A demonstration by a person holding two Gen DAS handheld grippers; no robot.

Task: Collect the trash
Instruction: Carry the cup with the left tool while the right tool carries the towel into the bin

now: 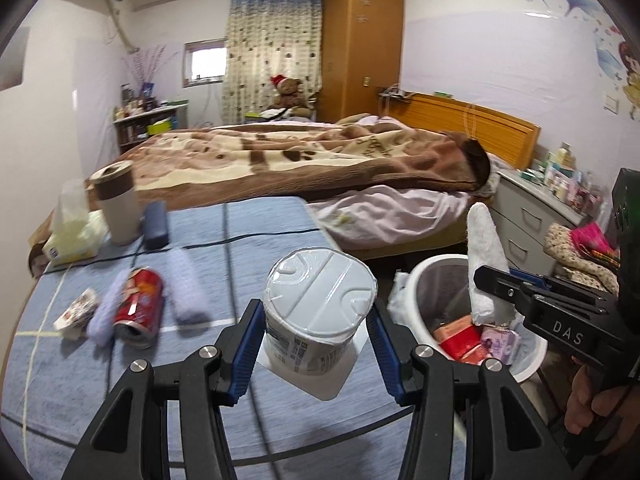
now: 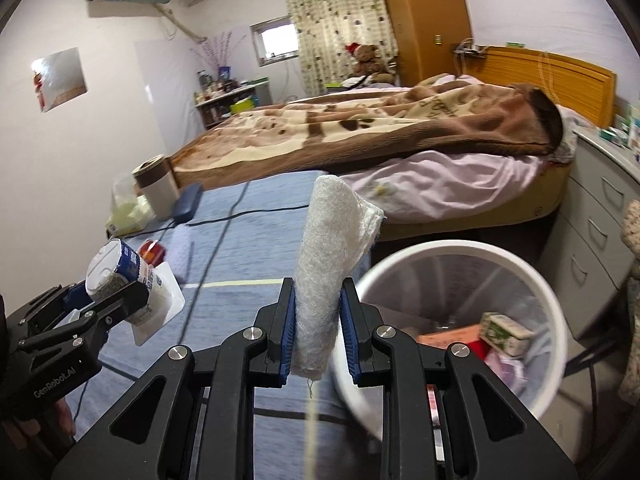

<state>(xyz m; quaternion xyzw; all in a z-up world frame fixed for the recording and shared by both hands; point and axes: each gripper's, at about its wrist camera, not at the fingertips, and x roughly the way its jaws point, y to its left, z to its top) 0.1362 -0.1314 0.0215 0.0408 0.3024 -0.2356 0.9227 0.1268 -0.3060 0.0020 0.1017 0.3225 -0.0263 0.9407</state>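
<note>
The left gripper [image 1: 316,350] is clamped on a white plastic cup [image 1: 318,316], its blue pads pressed to either side of the cup's wall; the cup stands nearly upright, long axis vertical, its sealed foil lid facing up and slightly toward the camera, with a loose flap of the lid hanging below it; the cup is held above the blue tablecloth [image 1: 248,248], just left of the white bin [image 1: 424,280]. The right gripper [image 2: 318,326] is closed on a rolled white cloth [image 2: 326,264]; the roll stands upright between the pads, long axis vertical, its upper end rising well above the fingertips and leaning a little to the right; it is held beside the bin's [image 2: 400,260] near rim, over the table edge.

The bin is lined with a clear bag and holds a red and orange packet [image 1: 460,334], a pinkish wrapper [image 1: 500,342], and, in the right wrist view, a small green and white carton [image 2: 506,332] lying on top of them.

On the tablecloth a red can [image 1: 138,304] lies on its side, open end toward the camera; a pale purple roll [image 1: 106,306] lies touching its left side and another [image 1: 186,288] lies just to its right; a small printed wrapper [image 1: 76,310] sits further left. At the far corner stand a tall brown-lidded cup [image 1: 118,204], a tissue pack [image 1: 72,236] and a dark blue case [image 1: 155,224].
</note>
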